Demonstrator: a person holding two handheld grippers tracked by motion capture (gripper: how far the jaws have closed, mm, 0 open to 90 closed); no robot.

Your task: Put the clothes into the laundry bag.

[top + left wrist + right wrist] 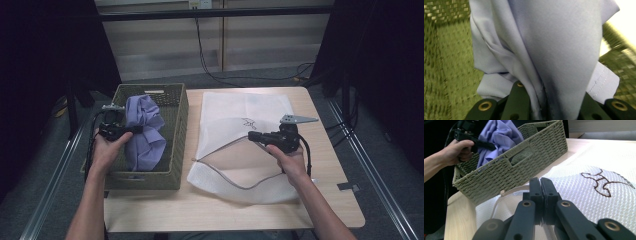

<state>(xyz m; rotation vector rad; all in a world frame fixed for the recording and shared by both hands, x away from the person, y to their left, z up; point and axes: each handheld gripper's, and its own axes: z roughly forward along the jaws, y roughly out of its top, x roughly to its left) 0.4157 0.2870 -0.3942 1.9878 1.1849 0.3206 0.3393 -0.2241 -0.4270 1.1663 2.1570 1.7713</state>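
High view: the left gripper (pixel 134 129) points level over the woven olive-green rectangular basket (pixel 179 125), its jaws pinching a fold of the crumpled lavender cloth garment (pixel 144 131), which bunches above the jaws and drapes below them into the basket. The right gripper (pixel 251 135) lies level too, jaws pressed together on the edge of the white mesh zippered laundry bag (pixel 240 110); the bag spreads beneath the jaws on the pale wooden table (pixel 325 170), just beside the basket.
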